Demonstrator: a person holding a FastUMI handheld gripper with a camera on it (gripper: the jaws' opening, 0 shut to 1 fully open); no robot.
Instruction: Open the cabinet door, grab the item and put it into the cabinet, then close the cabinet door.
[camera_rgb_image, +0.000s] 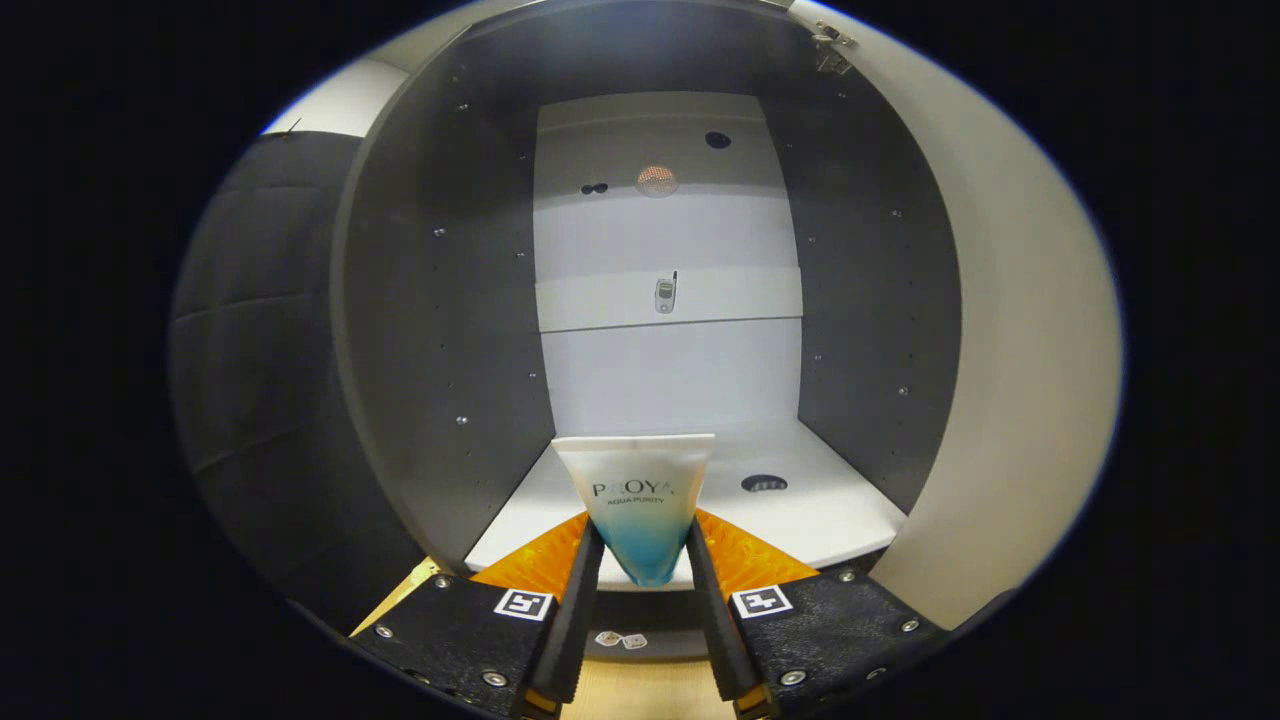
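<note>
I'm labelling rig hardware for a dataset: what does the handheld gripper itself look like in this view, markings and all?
The gripper has two long narrow jaws running forward, each mounted on a black textured block fastened with silver screws. Each block carries a square black-and-white fiducial marker near its inner front corner. Orange ridged panels flare outward beside the jaws. No cables are visible.

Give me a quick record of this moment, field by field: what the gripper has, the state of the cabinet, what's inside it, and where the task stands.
hand-held gripper: shut on the tube, both fingers pressing its lower end
tube: white fading to blue, upright, flat end up, held in front of the cabinet opening
cabinet door: open, swung to the right
cabinet: dark side walls, white back panel
bottom shelf: white, one small dark round spot on it
upper shelf: holds a small phone
task stage: door open, tube grabbed, not yet set inside
</note>
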